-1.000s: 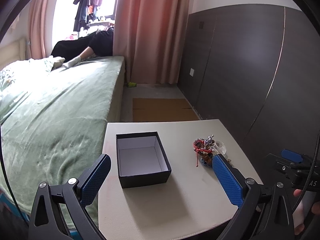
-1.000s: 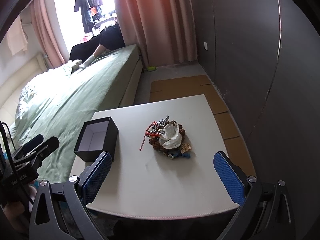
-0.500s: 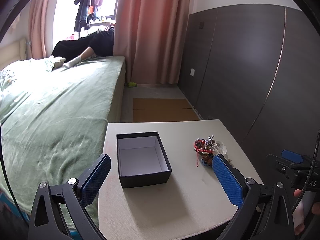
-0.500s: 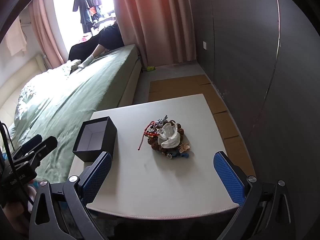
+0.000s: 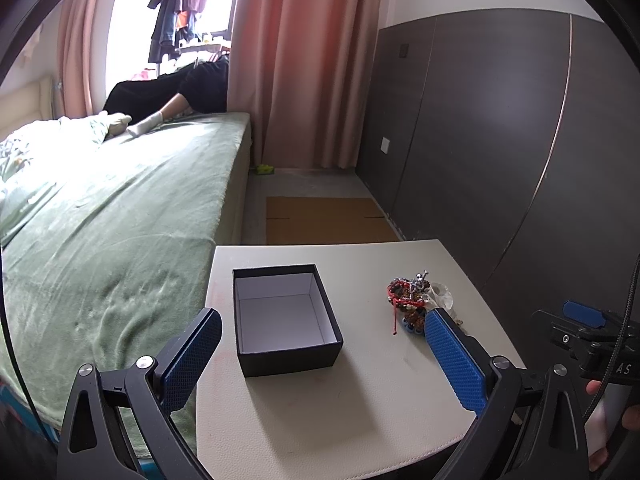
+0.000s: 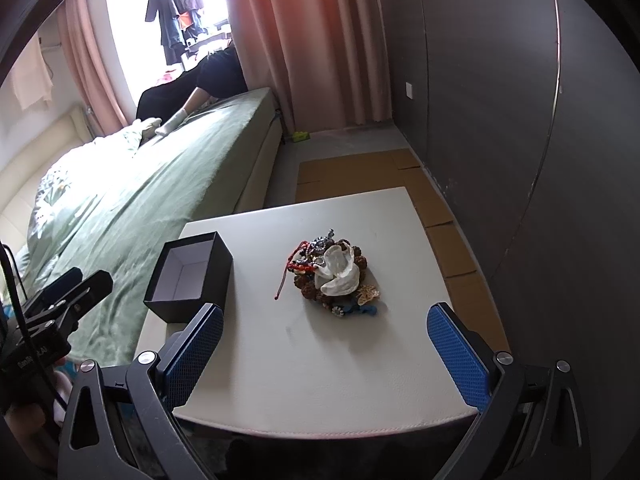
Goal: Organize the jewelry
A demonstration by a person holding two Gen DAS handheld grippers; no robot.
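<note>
The left gripper (image 5: 322, 354) holds its blue-padded fingers (image 5: 192, 356) spread wide and grasping nothing, above the near edge of the white worktop (image 5: 320, 412). The right gripper (image 6: 324, 348) is likewise released, fingers (image 6: 458, 356) wide apart. In the left wrist view an open black box (image 5: 286, 318) sits at 12 o'clock between the fingers, white inside. The jewelry pile (image 6: 330, 270), beads, red cord and a pale shell piece, lies at mid-worktop, at 3 o'clock from the box and apart from it. A green bed (image 5: 104, 220) borders the worktop at 9 o'clock.
</note>
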